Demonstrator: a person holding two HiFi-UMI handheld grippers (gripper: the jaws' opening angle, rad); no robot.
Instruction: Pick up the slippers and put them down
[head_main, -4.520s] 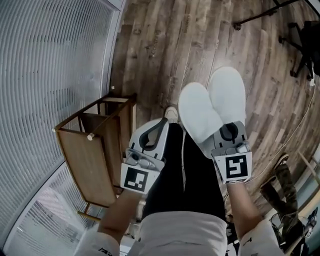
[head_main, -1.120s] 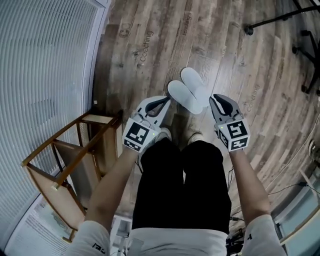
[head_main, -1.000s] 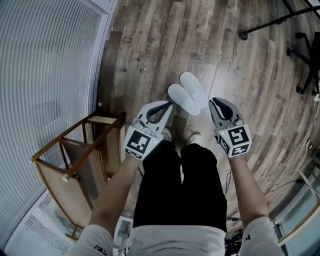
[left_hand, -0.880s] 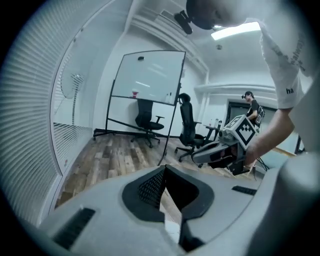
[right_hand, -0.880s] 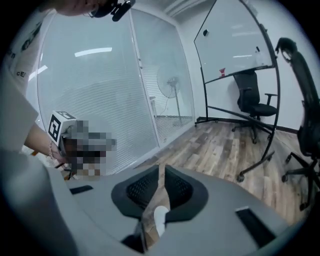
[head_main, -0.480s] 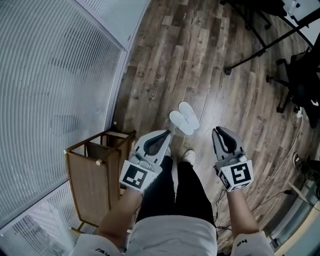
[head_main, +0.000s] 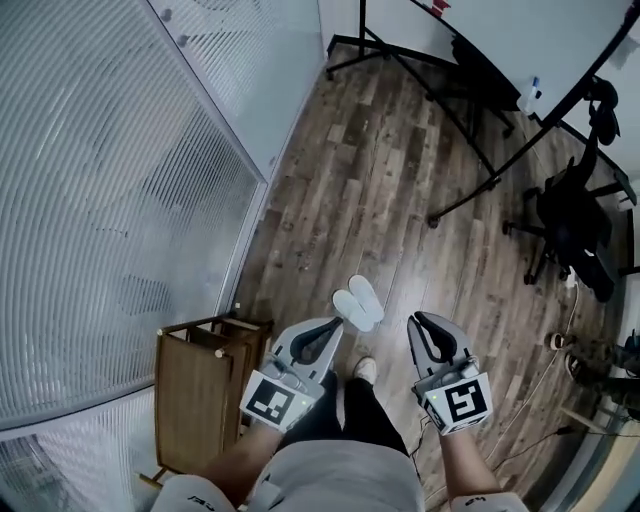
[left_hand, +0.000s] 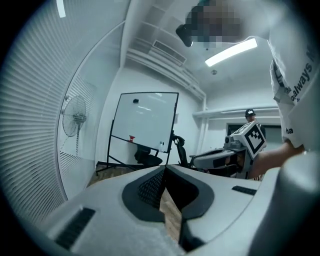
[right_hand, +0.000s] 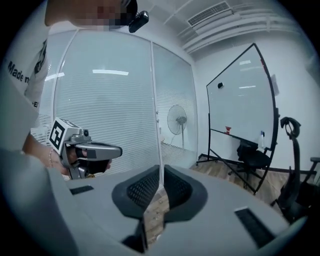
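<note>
Head view, and everything's shrunk since a second ago: floor (head_main: 400, 180) far below, wooden rack (head_main: 190, 380) at left, left gripper (head_main: 336, 322) and right gripper (head_main: 414, 321) raised, jaws pinched together on nothing (job looks done), slippers (head_main: 358, 303) lying paired on the boards ahead.

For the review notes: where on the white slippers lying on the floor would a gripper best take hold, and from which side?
Probably the end nearest the person, where the two slippers overlap, coming down from above on the person's side. They lie flat on the wooden floor, one partly over the other, so a single pinch there could likely catch both.
</note>
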